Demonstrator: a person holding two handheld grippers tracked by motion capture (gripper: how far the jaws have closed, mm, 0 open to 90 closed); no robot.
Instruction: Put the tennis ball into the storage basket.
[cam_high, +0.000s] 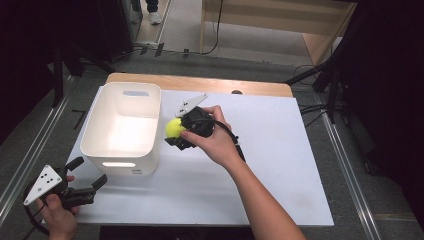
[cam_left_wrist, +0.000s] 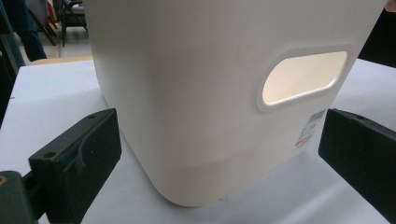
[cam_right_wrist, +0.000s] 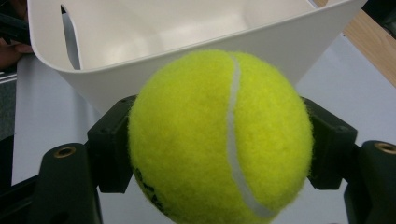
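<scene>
Right gripper (cam_high: 176, 134) clamps its black jaws on the fuzzy yellow-green tennis ball (cam_right_wrist: 219, 140), held above the white tabletop (cam_high: 260, 170) just beside the white plastic bin (cam_high: 122, 131); judged step: carrying to drop, so next lift over the rim, then release, while the left gripper (cam_high: 91, 180) waits wide open near the bin's front wall

The tennis ball (cam_right_wrist: 219, 140) is fuzzy yellow felt. The bin (cam_high: 121, 127) is smooth, matt white plastic. The surface (cam_high: 280, 150) is matt white over a wooden edge.
</scene>
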